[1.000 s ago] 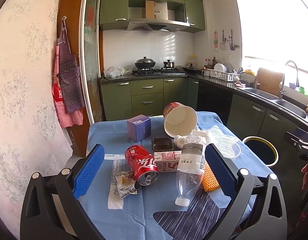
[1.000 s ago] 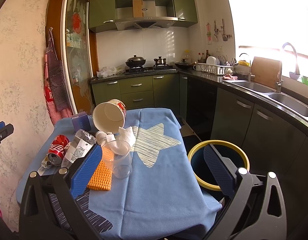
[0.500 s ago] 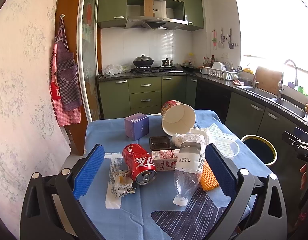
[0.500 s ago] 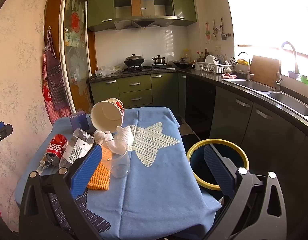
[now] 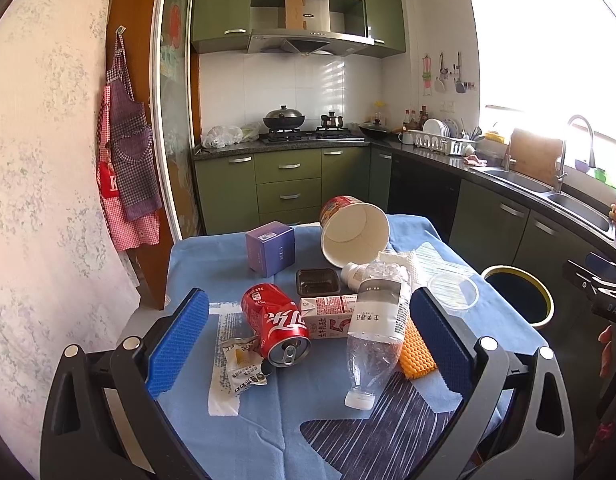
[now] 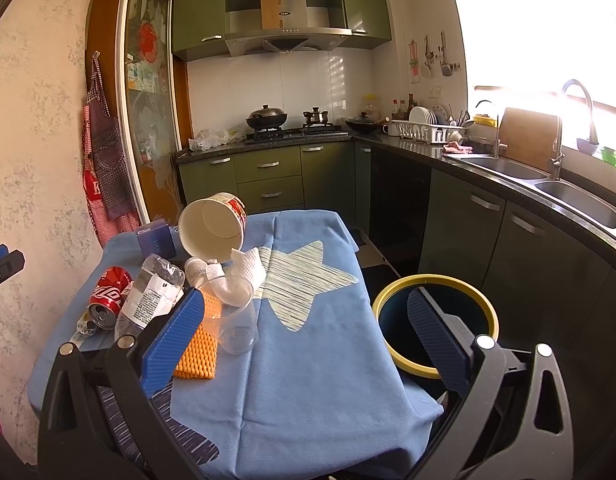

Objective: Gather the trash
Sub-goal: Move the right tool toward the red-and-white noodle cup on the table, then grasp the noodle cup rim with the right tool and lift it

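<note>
Here both grippers hover over the surface point(image 6: 308, 380), a blue cloth with a pale star. Left gripper point(image 5: 308, 344) has its fingers point(image 5: 179, 340) wide apart, nothing between the pads; right gripper point(image 6: 303, 332) likewise spread and empty.

Trash sits bunched toward the left half of the surface in the right view. Red can point(image 5: 275, 328) lies on its side, mouth toward the near edge, touching a milk carton point(image 5: 328, 316) beside it. A clear bottle point(image 5: 378, 320) lies across the carton, cap toward the near edge. A wrapper point(image 5: 241, 364) on a white paper strip lies by the can's mouth. An orange net point(image 5: 416, 352) is partly under the bottle. A dark tray point(image 5: 318, 282) sits behind the carton. A paper bowl point(image 5: 354, 230) is tipped, opening toward the camera, near the far edge. A purple box point(image 5: 269, 246) stands upright left of the bowl. A clear cup point(image 6: 233, 316) lies on the net's edge. White tissue point(image 6: 247, 266) lies by the star.

A bin point(image 6: 436, 324) with yellow rim stands on the floor just off the right edge.
</note>
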A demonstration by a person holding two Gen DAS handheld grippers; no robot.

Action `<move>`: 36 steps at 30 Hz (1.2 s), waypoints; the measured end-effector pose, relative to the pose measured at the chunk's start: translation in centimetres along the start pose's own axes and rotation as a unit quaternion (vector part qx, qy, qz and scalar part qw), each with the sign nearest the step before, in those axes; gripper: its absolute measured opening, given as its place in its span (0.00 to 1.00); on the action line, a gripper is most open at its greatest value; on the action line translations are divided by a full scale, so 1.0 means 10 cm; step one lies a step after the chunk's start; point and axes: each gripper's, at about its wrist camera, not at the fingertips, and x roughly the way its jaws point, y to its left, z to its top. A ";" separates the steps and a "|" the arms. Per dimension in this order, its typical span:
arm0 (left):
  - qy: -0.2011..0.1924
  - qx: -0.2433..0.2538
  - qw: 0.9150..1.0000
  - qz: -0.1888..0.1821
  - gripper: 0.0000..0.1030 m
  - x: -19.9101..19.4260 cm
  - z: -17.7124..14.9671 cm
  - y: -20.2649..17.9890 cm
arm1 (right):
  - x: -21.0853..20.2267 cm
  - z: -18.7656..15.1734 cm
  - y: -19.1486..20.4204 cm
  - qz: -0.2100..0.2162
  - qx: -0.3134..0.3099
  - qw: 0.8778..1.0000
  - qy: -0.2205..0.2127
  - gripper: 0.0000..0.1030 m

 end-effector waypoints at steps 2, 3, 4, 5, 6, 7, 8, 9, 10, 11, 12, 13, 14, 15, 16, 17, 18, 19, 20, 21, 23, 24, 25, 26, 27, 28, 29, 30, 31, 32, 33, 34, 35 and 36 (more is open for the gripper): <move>0.000 0.000 1.000 -0.001 0.97 0.01 0.00 0.00 | 0.00 0.00 0.00 0.000 -0.001 1.000 0.000 0.94; 0.000 0.000 1.000 -0.001 0.97 0.01 0.00 -0.01 | 0.00 0.00 0.00 0.000 -0.001 1.000 0.001 0.94; 0.000 0.000 1.000 -0.001 0.97 0.01 0.00 -0.01 | 0.00 0.00 0.00 0.000 -0.001 1.000 0.000 0.94; 0.000 0.000 1.000 -0.001 0.97 0.01 0.00 -0.01 | 0.00 0.00 0.00 0.000 -0.001 1.000 0.000 0.94; 0.000 -0.001 1.000 -0.001 0.97 0.01 0.01 -0.01 | 0.00 0.00 0.00 0.000 -0.001 1.000 0.001 0.94; 0.001 0.000 1.000 -0.001 0.97 0.01 0.00 -0.01 | 0.00 0.00 0.00 0.000 -0.001 1.000 0.000 0.94; 0.001 0.000 1.000 -0.001 0.97 0.01 0.00 -0.02 | 0.00 0.00 0.00 0.000 -0.001 1.000 0.000 0.94; 0.001 0.000 1.000 -0.001 0.97 0.02 0.01 -0.01 | 0.00 0.00 0.00 0.000 -0.001 1.000 0.000 0.94; 0.001 0.000 1.000 -0.001 0.97 0.02 0.00 -0.01 | 0.01 0.00 0.00 -0.001 0.000 1.000 0.001 0.94; 0.002 0.000 1.000 -0.002 0.97 0.02 0.00 -0.01 | 0.01 0.00 0.00 0.000 0.000 1.000 0.001 0.94; 0.002 0.000 1.000 -0.002 0.97 0.02 0.00 -0.01 | 0.02 -0.01 0.00 0.000 0.000 1.000 0.002 0.94; 0.002 0.000 1.000 -0.002 0.97 0.02 0.00 -0.01 | 0.02 -0.01 -0.01 0.000 0.000 1.000 0.002 0.94; 0.002 0.000 1.000 -0.002 0.97 0.02 0.00 -0.01 | 0.03 -0.02 -0.01 -0.001 0.000 1.000 0.002 0.94; 0.002 0.000 1.000 -0.002 0.96 0.02 0.00 -0.01 | 0.03 -0.02 -0.01 -0.001 0.000 1.000 0.002 0.94; 0.002 0.000 1.000 -0.002 0.97 0.03 0.00 -0.01 | 0.03 -0.02 -0.02 -0.002 0.000 1.000 0.002 0.94; 0.002 0.001 1.000 -0.002 0.97 0.03 0.00 -0.01 | 0.03 -0.02 -0.01 -0.002 0.000 1.000 0.002 0.94; 0.002 0.000 1.000 -0.002 0.96 0.03 0.00 -0.01 | 0.03 -0.02 -0.02 -0.002 0.000 1.000 0.003 0.94; 0.002 0.000 1.000 -0.002 0.96 0.03 0.00 -0.01 | 0.03 -0.03 -0.02 -0.002 0.000 1.000 0.004 0.94; 0.003 0.000 1.000 -0.002 0.97 0.03 0.00 -0.01 | 0.04 -0.02 -0.01 -0.002 0.000 1.000 0.005 0.94; 0.003 0.001 1.000 -0.002 0.96 0.03 0.00 -0.01 | 0.04 -0.02 -0.01 -0.002 0.000 1.000 0.005 0.94; 0.004 0.001 1.000 -0.003 0.97 0.04 0.00 -0.02 | 0.05 -0.02 -0.02 -0.002 0.000 1.000 0.006 0.94; 0.005 0.002 1.000 -0.004 0.97 0.05 0.00 -0.02 | 0.05 -0.02 -0.02 -0.003 0.000 1.000 0.007 0.94; 0.006 0.002 1.000 -0.004 0.97 0.05 0.01 -0.02 | 0.06 -0.02 -0.02 -0.003 0.000 1.000 0.007 0.94; 0.007 0.002 1.000 -0.004 0.97 0.07 0.01 -0.02 | 0.07 -0.01 -0.02 -0.003 0.000 1.000 0.009 0.94; 0.008 0.001 1.000 -0.006 0.97 0.09 0.01 -0.02 | 0.08 -0.01 -0.02 -0.003 0.000 1.000 0.010 0.94; 0.011 0.001 1.000 -0.008 0.97 0.12 0.02 -0.01 | 0.09 -0.01 -0.02 -0.003 -0.002 1.000 0.011 0.94; 0.013 0.000 1.000 -0.009 0.97 0.15 0.03 0.00 | 0.11 0.01 -0.02 -0.002 -0.004 1.000 0.012 0.94; 0.016 0.001 1.000 -0.010 0.97 0.20 0.04 0.01 | 0.14 0.03 0.00 -0.001 -0.007 1.000 0.013 0.94; 0.019 0.002 1.000 -0.009 0.97 0.25 0.06 0.03 | 0.17 0.06 0.02 0.001 -0.014 1.000 0.013 0.94; 0.022 0.003 1.000 -0.007 0.97 0.30 0.08 0.05 | 0.21 0.10 0.04 0.005 -0.021 1.000 0.013 0.94; 0.025 0.004 1.000 -0.005 0.97 0.39 0.12 0.08 | 0.27 0.14 0.06 0.011 -0.030 0.999 0.015 0.94; 0.028 0.003 1.000 -0.003 0.97 0.46 0.15 0.11 | 0.33 0.19 0.09 0.016 -0.039 0.999 0.016 0.94; 0.031 0.001 1.000 -0.001 0.97 0.55 0.19 0.15 | 0.40 0.25 0.12 0.024 -0.045 0.999 0.015 0.94; 0.033 -0.002 0.999 0.003 0.97 0.65 0.23 0.21 | 0.45 0.30 0.14 0.033 -0.050 0.998 0.012 0.94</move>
